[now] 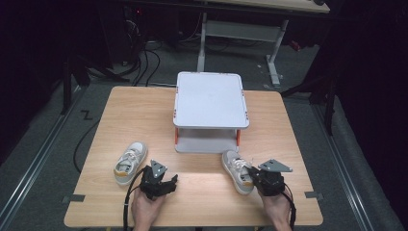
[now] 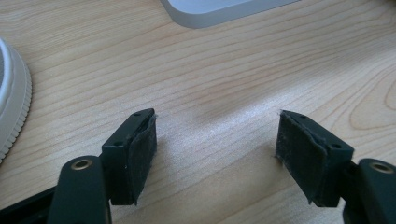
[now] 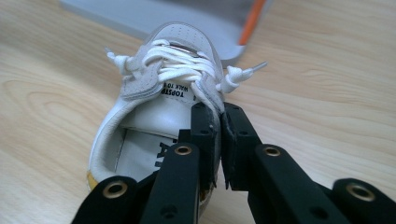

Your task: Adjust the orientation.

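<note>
My right hand-held gripper [image 3: 219, 135] is clenched on the collar wall of the right sneaker [image 1: 236, 171], which lies near the table's [image 1: 144, 101] front edge, toe touching the 2-tier grey stand [image 1: 211, 98]. I judge the sneaker light and soft-walled, best taken at the firmer collar or heel. My left hand-held gripper [image 2: 215, 149] hangs released over bare wood beside the left sneaker [image 1: 130, 162]; the right sneaker's heel is hidden behind my jaws.

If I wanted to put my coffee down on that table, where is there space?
The wooden table is bare left and right of the grey two-tier rack, and along the front edge between the left gripper and the right gripper. It is crowded around the two white sneakers, left and right, near the hands.
</note>
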{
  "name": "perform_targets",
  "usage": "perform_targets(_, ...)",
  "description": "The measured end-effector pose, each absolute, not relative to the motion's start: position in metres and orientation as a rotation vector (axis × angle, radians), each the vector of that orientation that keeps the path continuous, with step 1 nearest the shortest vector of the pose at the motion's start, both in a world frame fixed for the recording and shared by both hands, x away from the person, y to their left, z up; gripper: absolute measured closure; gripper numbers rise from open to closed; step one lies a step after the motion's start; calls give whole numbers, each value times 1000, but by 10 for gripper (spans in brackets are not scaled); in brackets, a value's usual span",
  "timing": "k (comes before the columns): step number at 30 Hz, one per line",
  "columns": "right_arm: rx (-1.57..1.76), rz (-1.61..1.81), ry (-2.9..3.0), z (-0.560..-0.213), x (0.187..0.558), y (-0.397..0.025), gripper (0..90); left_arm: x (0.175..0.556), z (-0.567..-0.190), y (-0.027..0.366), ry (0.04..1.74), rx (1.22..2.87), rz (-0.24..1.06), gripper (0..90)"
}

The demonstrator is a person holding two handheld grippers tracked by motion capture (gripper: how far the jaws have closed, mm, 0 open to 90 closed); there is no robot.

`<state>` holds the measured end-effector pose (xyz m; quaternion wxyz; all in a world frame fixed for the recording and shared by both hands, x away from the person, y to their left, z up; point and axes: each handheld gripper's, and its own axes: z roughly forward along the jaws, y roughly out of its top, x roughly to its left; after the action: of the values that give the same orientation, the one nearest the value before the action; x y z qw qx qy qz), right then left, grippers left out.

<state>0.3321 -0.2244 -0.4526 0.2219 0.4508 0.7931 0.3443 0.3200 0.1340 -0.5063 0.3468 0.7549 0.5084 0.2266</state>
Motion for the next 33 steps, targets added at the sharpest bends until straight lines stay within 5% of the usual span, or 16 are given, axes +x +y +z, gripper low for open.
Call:
perform_targets(16, 1196, 953, 2206, -462, 328, -173, 817, 320, -506, 134, 1320, 1962, 591, 293)
perform_targets(33, 1272, 1014, 2228, -463, 333, -184, 437, 320, -506, 134, 1321, 1962, 591, 293)
